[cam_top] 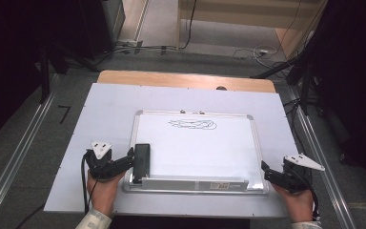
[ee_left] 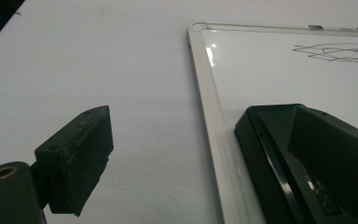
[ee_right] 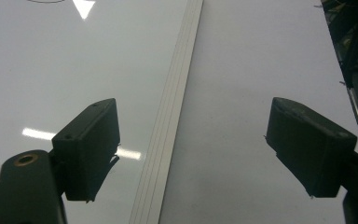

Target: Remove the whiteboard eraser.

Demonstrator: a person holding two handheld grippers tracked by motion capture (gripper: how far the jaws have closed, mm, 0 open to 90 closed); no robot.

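Black rectangular eraser [cam_top: 141, 161] on glossy whiteboard [cam_top: 195, 143], left gripper [cam_top: 124, 162] jaws wide beside it, right gripper [cam_top: 269, 172] jaws wide.

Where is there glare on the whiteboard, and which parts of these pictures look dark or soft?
Right gripper view: bright reflections on the whiteboard, a triangle at top and streaks lower down. Left gripper view: a small glint near the frame corner; the eraser is close and slightly soft. High view: even light on the table, surroundings very dark.
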